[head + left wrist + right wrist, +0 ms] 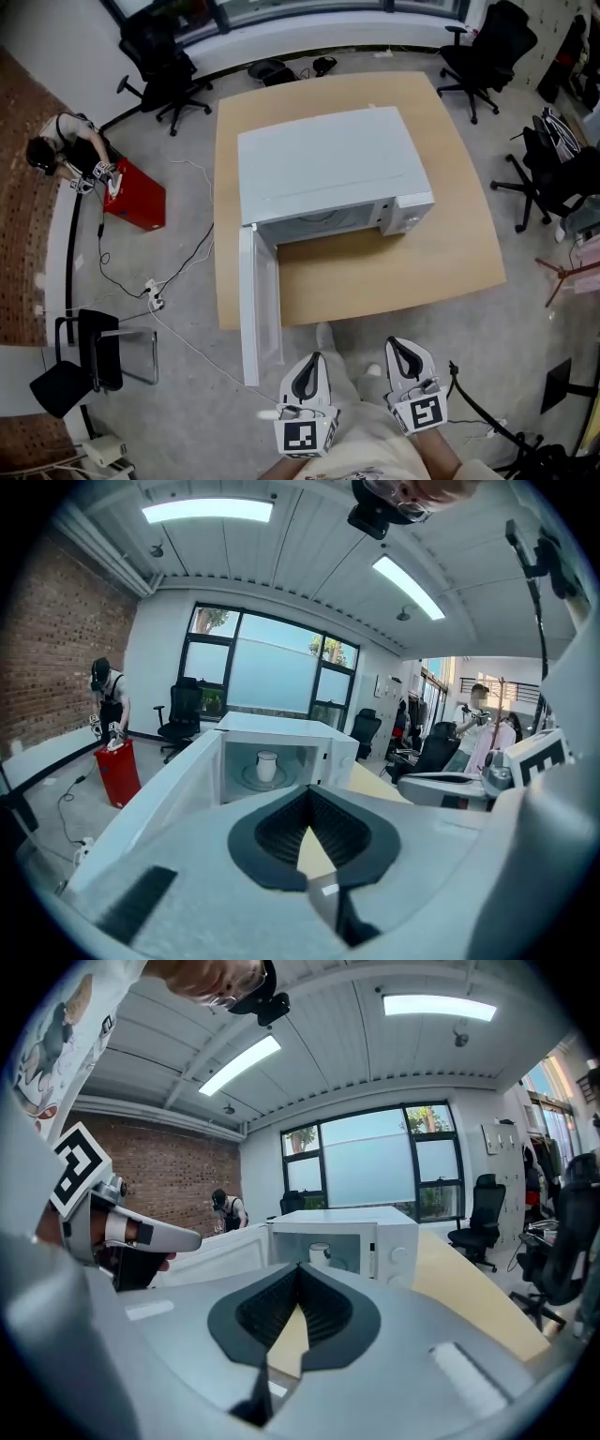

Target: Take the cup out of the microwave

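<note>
A white microwave (pixel 328 169) stands on a wooden table (pixel 375 272), its door (pixel 251 309) swung open toward me on the left. Inside, a white cup (pixel 267 765) stands upright on the turntable; the right gripper view also shows the cup (pixel 320 1254) in the cavity. In the head view the cup is hidden by the microwave's top. My left gripper (pixel 314 361) and right gripper (pixel 405 347) hang side by side short of the table's near edge, both pointing at the microwave. Each is shut with nothing between its jaws, well short of the cup.
The open door juts past the table's near edge, just left of my left gripper. Cables and a power strip (pixel 153 298) lie on the floor at left, near a folding chair (pixel 89 361). A person (pixel 70 150) bends by a red box (pixel 136 197). Office chairs (pixel 483 47) ring the table.
</note>
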Demonstrator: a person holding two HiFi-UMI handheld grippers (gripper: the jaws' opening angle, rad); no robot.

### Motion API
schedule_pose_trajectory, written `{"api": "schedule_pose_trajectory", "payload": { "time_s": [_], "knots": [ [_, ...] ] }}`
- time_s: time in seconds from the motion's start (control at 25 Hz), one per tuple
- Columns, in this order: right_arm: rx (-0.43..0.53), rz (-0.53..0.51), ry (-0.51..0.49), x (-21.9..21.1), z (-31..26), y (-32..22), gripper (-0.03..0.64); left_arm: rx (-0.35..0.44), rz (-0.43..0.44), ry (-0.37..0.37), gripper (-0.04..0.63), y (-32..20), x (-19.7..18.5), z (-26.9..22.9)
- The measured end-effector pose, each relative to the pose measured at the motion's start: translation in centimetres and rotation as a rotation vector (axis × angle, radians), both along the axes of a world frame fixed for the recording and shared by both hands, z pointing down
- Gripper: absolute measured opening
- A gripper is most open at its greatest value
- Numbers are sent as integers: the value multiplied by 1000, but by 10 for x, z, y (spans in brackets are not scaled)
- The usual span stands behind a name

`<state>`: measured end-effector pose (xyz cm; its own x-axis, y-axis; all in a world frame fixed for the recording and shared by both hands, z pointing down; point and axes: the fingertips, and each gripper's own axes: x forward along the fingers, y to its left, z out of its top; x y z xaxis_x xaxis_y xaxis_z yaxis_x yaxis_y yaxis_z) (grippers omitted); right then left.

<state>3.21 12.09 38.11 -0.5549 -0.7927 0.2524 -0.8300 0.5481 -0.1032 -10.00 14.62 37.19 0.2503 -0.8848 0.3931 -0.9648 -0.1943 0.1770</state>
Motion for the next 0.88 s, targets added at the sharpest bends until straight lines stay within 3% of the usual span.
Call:
{"api": "schedule_pose_trajectory", "payload": {
  "time_s": [0.24, 0.48, 0.6, 0.88],
  "knots": [
    [4, 27, 3, -28, -10, -59, 6, -28, 22, 4, 3, -58, -20, 4],
    [33, 15, -27, -28, -8, -109, 5, 21, -106, -39, 2, -109, -32, 11],
    [45, 22, -66, -27, -10, -122, 6, 37, -129, -44, 9, -127, -30, 16],
    [16, 29, -79, -25, -3, -133, 6, 26, -119, -57, 212, -177, -20, 54]
  ]
}}
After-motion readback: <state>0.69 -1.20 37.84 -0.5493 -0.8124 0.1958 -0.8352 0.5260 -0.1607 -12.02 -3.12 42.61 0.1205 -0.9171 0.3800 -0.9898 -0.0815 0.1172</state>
